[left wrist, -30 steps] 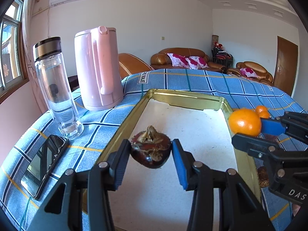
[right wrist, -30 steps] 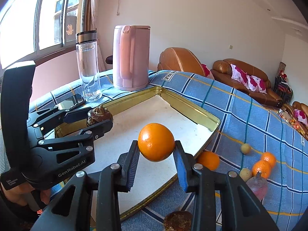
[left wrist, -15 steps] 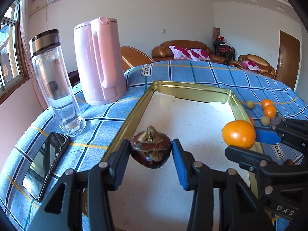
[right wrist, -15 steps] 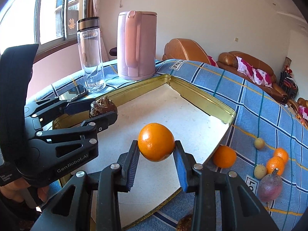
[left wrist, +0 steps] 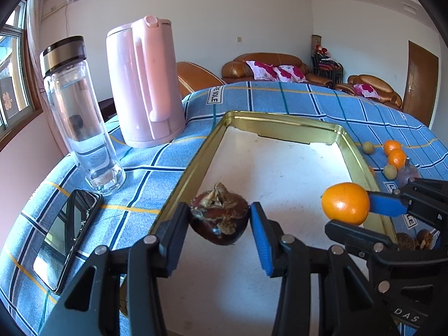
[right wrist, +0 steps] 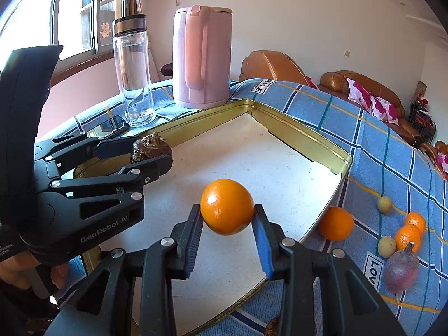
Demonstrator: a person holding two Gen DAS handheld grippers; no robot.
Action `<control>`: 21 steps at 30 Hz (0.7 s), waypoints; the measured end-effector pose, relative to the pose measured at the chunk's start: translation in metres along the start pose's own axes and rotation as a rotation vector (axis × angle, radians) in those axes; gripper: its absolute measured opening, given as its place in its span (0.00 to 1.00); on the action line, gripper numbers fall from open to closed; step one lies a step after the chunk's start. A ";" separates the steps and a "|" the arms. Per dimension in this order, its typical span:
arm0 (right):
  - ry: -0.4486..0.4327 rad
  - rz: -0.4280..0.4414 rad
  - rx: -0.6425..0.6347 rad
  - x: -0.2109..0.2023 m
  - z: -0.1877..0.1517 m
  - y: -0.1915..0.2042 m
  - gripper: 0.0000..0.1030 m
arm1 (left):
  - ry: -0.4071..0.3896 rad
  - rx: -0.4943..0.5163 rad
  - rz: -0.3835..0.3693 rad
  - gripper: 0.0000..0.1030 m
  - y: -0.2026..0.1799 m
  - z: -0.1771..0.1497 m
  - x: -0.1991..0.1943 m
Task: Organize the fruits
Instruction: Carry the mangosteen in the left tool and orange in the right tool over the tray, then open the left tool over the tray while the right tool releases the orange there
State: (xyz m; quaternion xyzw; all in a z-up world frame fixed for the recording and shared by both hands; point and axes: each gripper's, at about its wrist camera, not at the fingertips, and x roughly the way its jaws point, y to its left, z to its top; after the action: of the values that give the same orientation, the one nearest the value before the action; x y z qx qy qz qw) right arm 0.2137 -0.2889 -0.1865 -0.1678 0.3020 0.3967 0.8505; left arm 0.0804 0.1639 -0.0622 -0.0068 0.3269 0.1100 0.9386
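My left gripper [left wrist: 219, 218] is shut on a dark brown mangosteen [left wrist: 219, 218] with a dried crown, held just above the near left part of the gold-rimmed tray [left wrist: 193, 165]. My right gripper [right wrist: 227, 215] is shut on an orange [right wrist: 226, 205], held over the tray's [right wrist: 296, 131] near right side. In the left wrist view the orange [left wrist: 345, 203] and the right gripper [left wrist: 361, 210] show at the right. In the right wrist view the mangosteen [right wrist: 152, 151] and the left gripper [right wrist: 148, 156] show at the left. The tray's white floor is bare.
On the blue checked cloth right of the tray lie another orange [right wrist: 336, 223], two small oranges [right wrist: 411, 229], two small yellow-green fruits [right wrist: 385, 204] and a purple fruit [right wrist: 400, 270]. A pink kettle [left wrist: 144, 84], a glass bottle [left wrist: 79, 117] and a phone [left wrist: 67, 238] stand left of the tray.
The right gripper with the orange has come in over the tray and sunk slightly. The left gripper with the mangosteen has stayed put.
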 end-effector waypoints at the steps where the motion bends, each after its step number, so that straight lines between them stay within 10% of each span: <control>1: 0.001 0.001 0.000 0.000 0.000 0.000 0.37 | 0.002 0.001 0.000 0.45 0.000 0.000 0.000; 21: 0.004 0.011 0.013 0.003 -0.004 0.002 0.37 | 0.019 -0.012 0.005 0.45 0.006 -0.001 0.003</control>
State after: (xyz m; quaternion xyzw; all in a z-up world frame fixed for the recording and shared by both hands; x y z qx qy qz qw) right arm 0.2128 -0.2880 -0.1916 -0.1615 0.3071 0.3990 0.8488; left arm 0.0808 0.1699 -0.0644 -0.0130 0.3350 0.1142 0.9352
